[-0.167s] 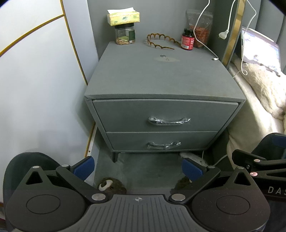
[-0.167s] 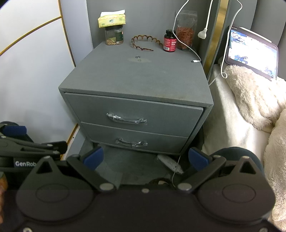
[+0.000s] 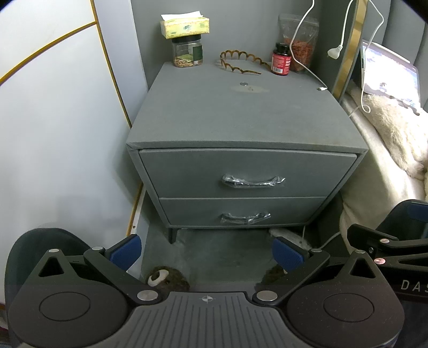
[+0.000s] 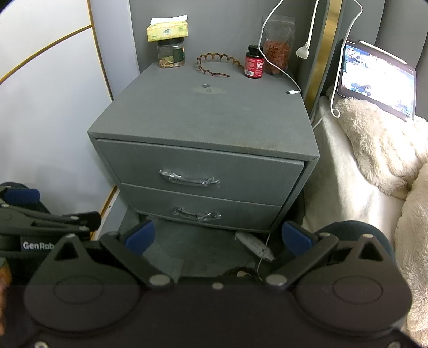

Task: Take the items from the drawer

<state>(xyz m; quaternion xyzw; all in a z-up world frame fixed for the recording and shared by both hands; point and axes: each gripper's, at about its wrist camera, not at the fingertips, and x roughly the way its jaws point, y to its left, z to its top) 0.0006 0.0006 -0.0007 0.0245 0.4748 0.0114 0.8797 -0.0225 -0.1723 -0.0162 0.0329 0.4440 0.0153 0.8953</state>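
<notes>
Before both wide, empty grippers, left [image 3: 206, 251] and right [image 4: 218, 237], drawers [image 3: 247, 172] sit closed.

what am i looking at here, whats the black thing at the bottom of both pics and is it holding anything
The black shapes are two hand-held grippers, one in each of a person's hands, each with a camera looking forward along its blue-tipped fingers. One picture is from the left gripper, the other from the right gripper. Both are open and hold nothing.

Ahead stands a grey nightstand with two closed drawers: the top drawer and the bottom drawer, each with a handle wrapped in plastic film. On top sit a jar with a tissue box on it, a scalloped headband, a red bottle, a snack bag and a charging cable.
</notes>
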